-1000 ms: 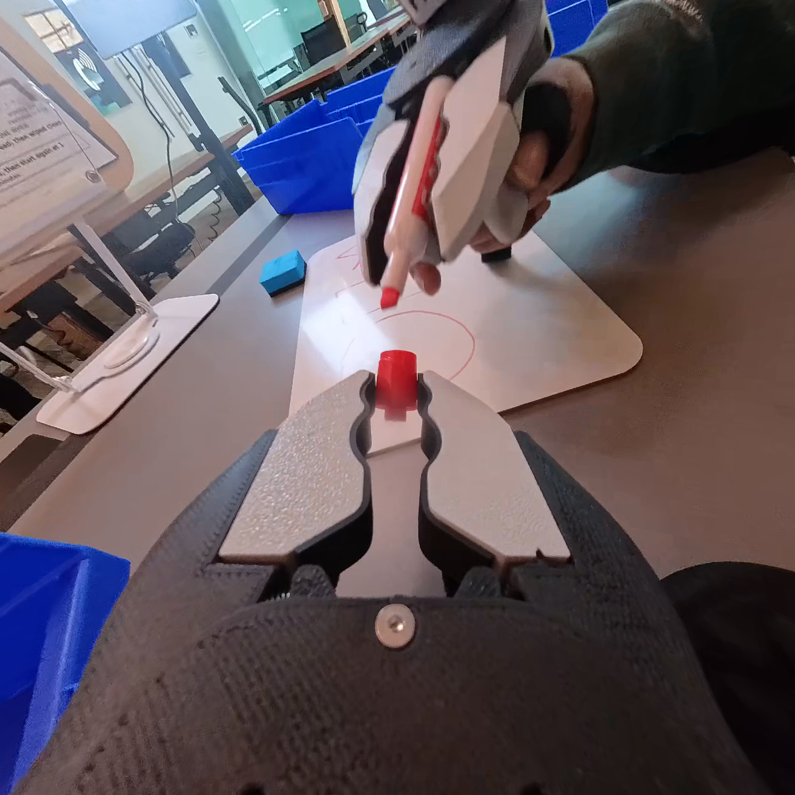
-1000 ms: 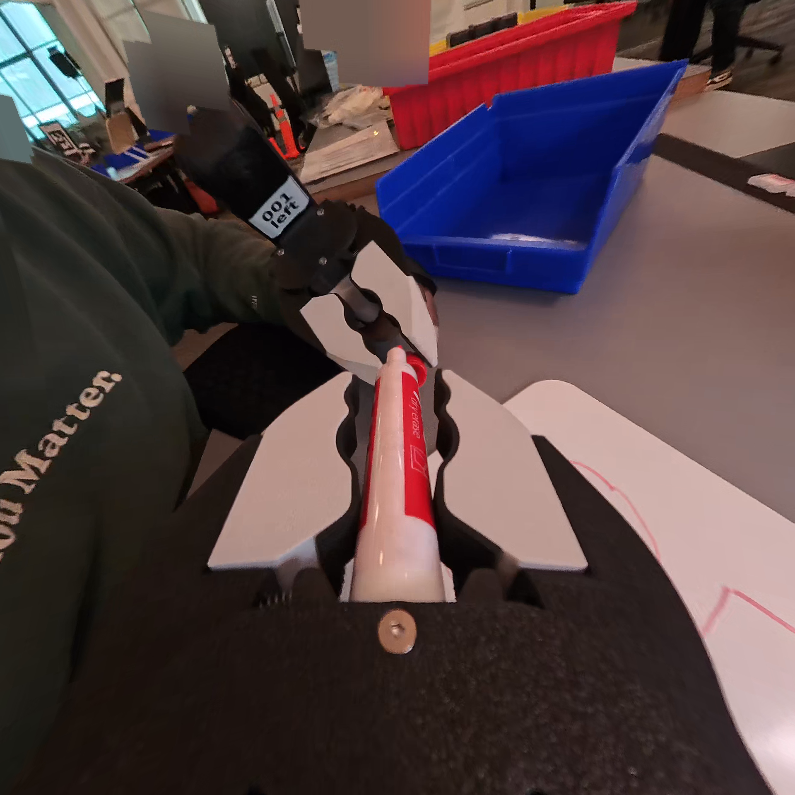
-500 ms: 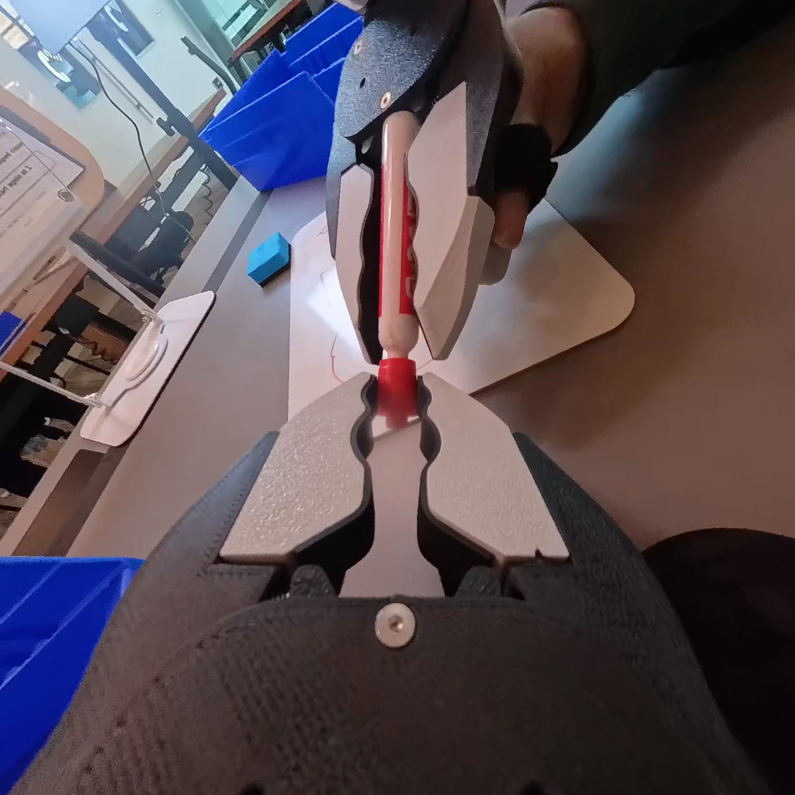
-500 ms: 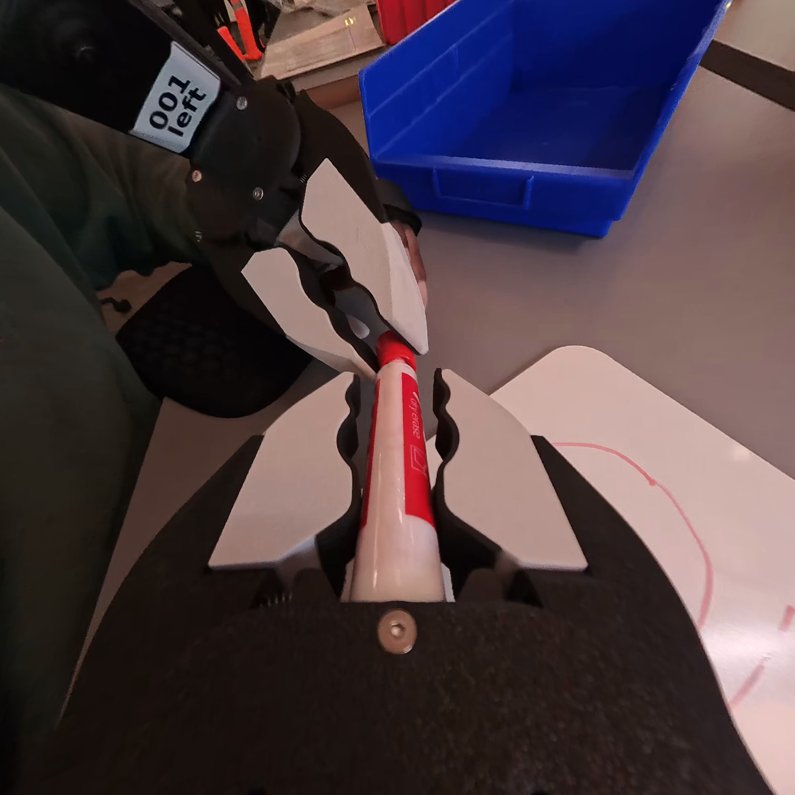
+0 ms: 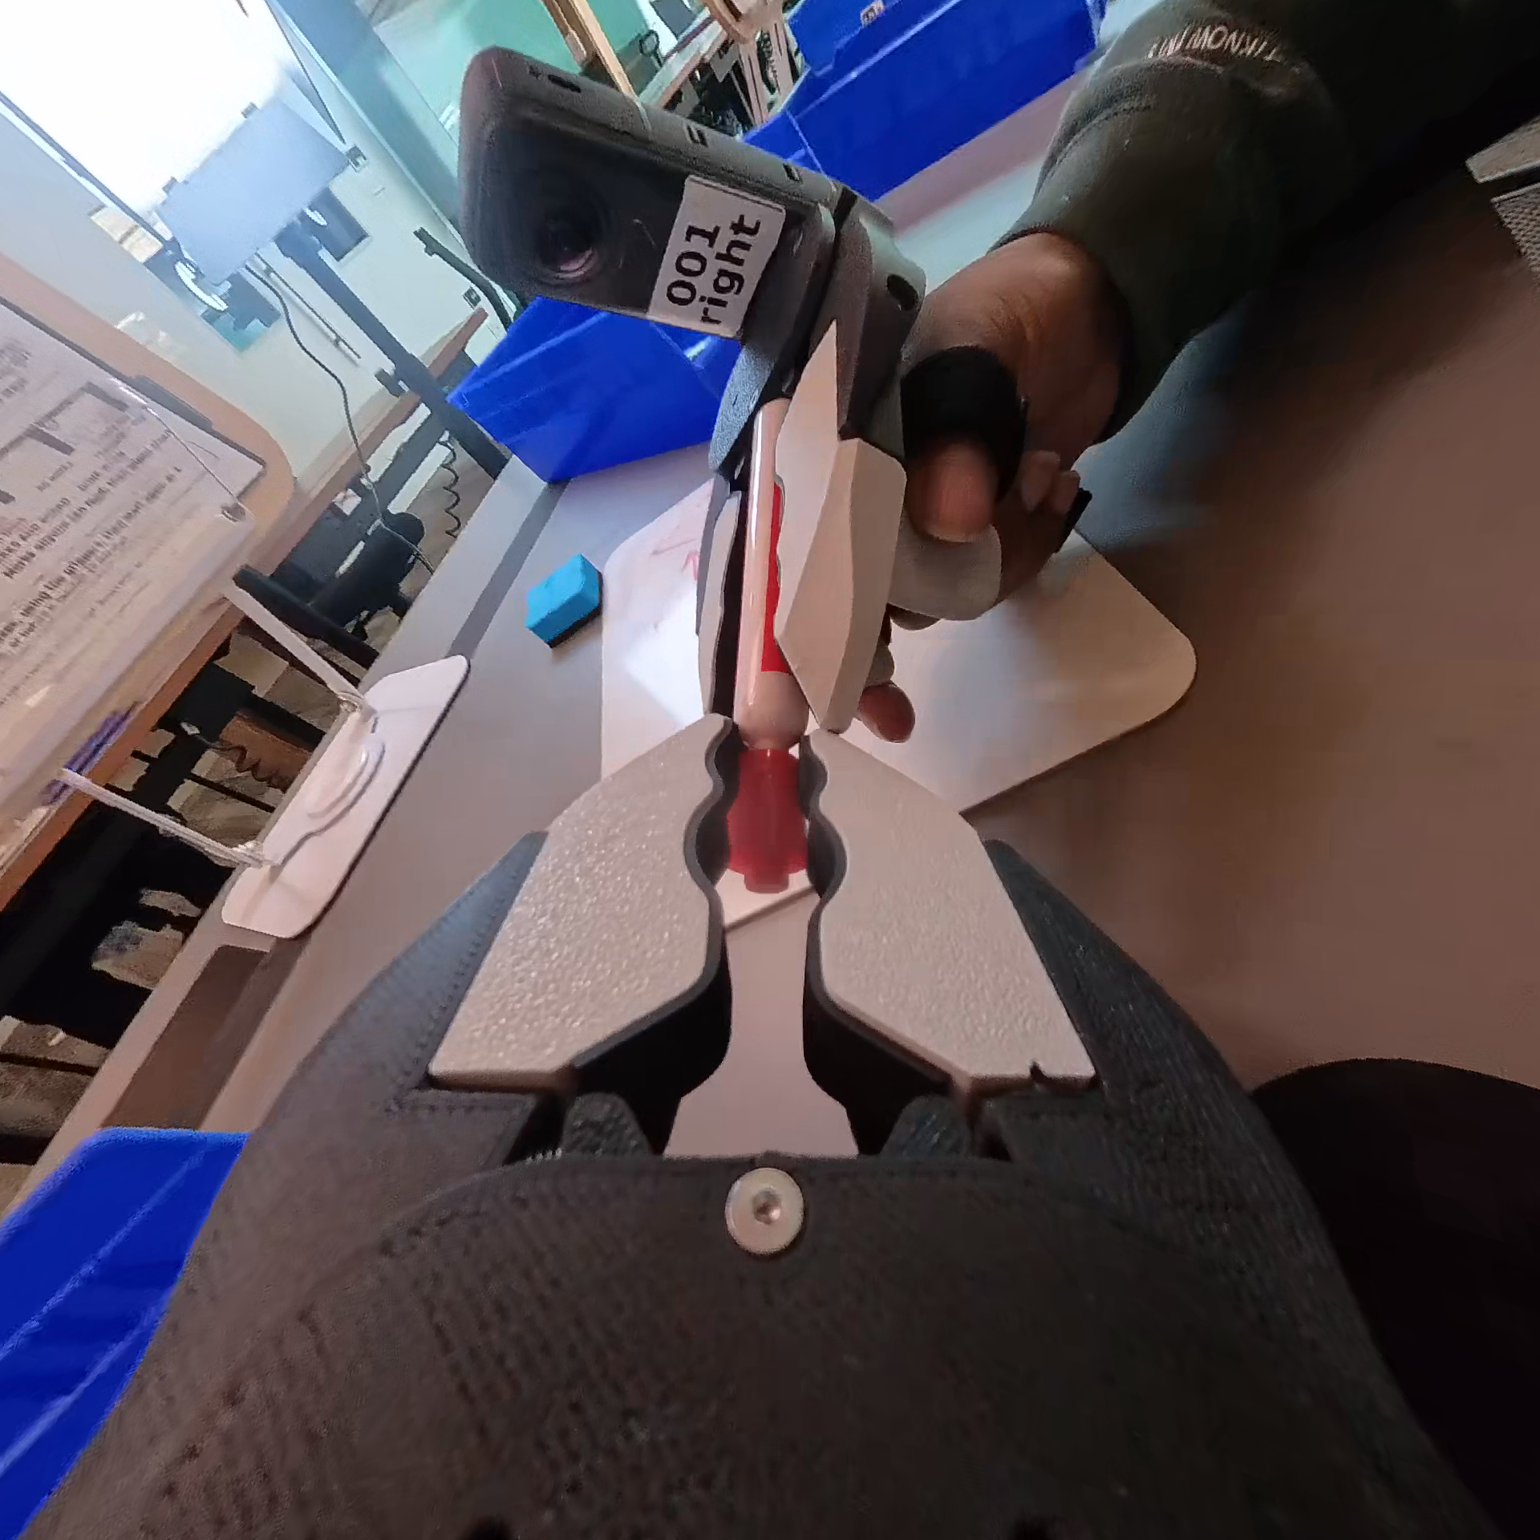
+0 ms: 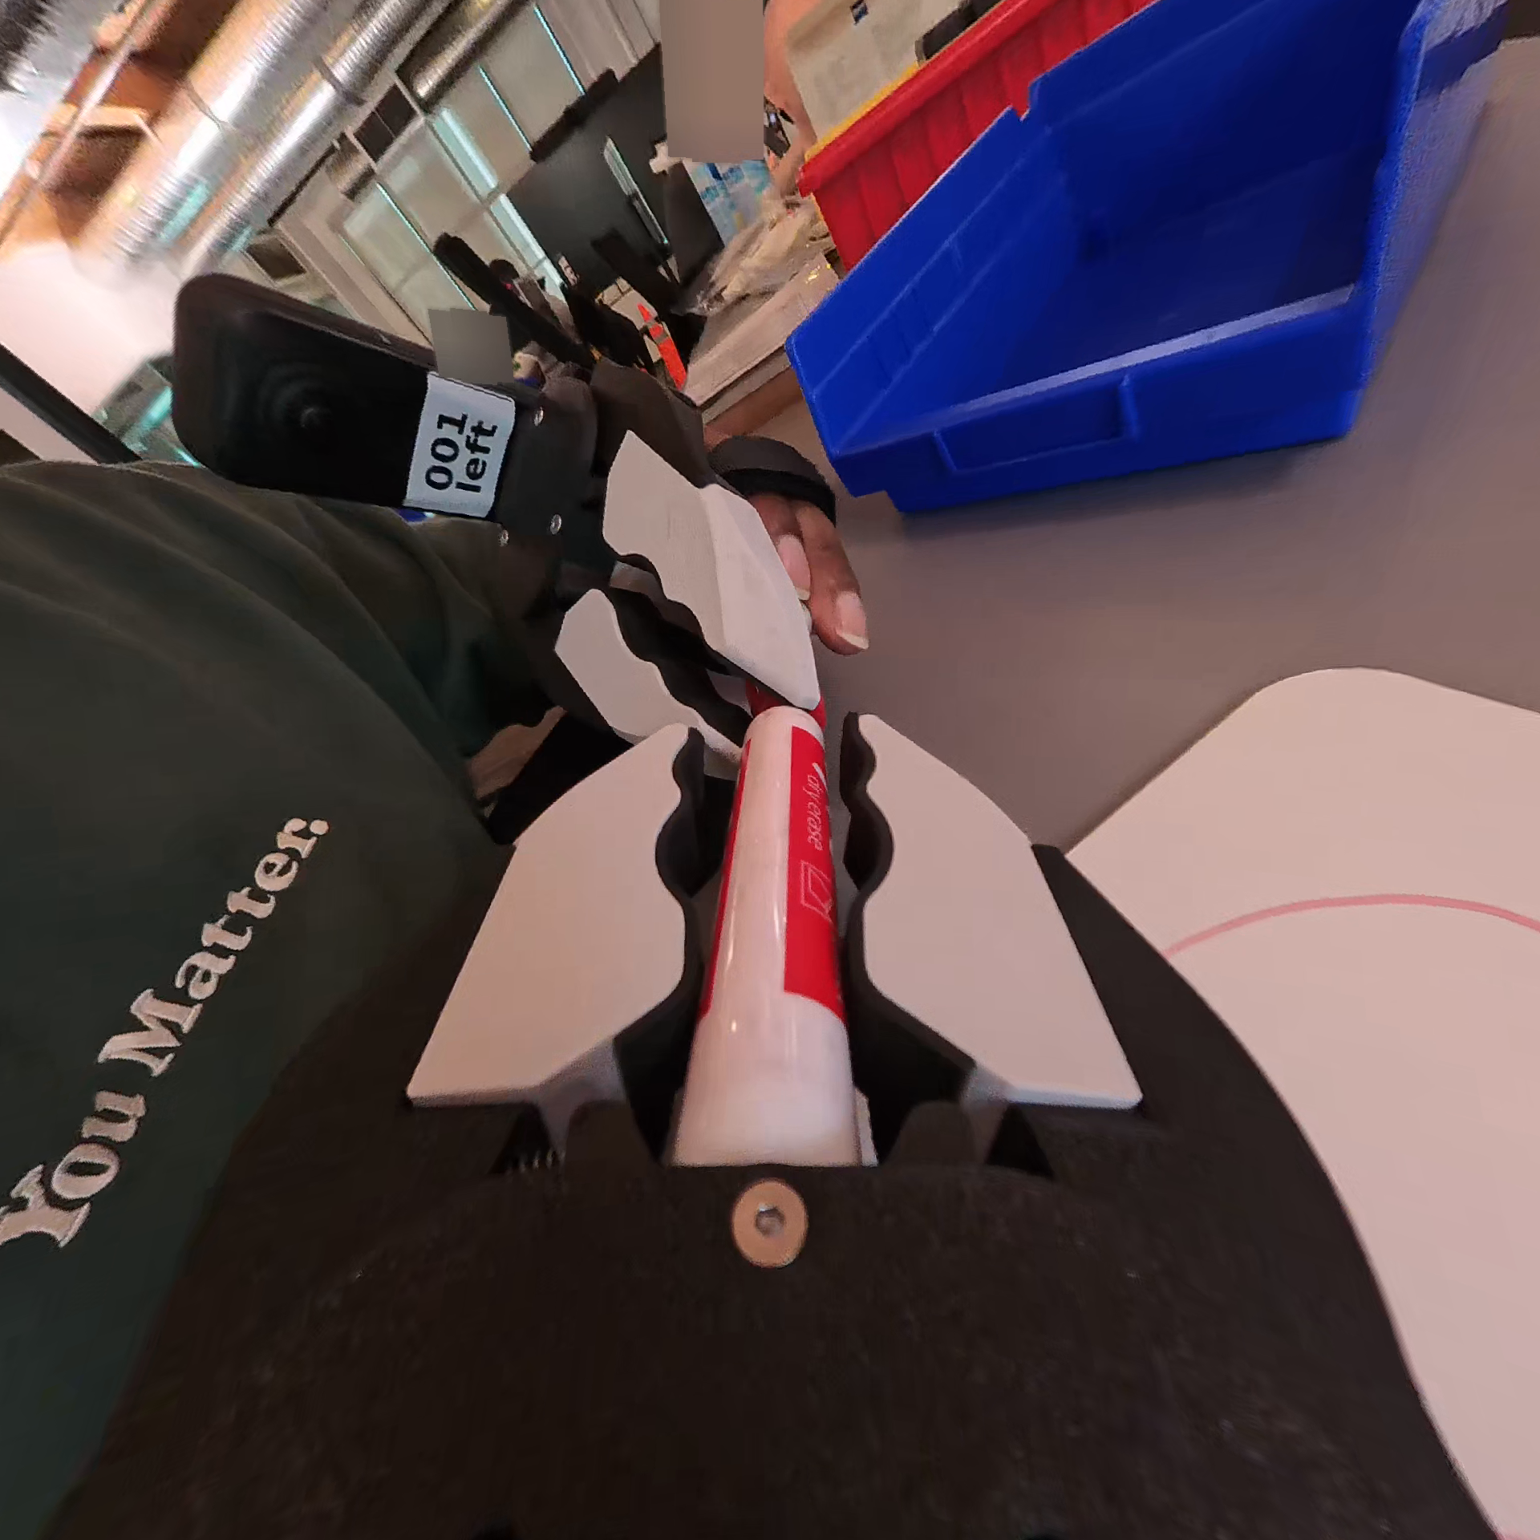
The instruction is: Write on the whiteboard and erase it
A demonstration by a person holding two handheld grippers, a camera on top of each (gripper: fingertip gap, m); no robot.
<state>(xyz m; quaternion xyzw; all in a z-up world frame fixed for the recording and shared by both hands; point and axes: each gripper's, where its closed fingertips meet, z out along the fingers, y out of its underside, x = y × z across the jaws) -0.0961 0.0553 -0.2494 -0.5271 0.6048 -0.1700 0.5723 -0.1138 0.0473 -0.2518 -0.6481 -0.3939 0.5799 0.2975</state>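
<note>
Marker (image 6: 783, 900) now seated in red cap (image 5: 762, 821); right jaws clamp marker, left jaws clamp cap

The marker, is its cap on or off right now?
On. The red cap, held in the left gripper, sits over the tip of the marker, which the right gripper holds.
</note>
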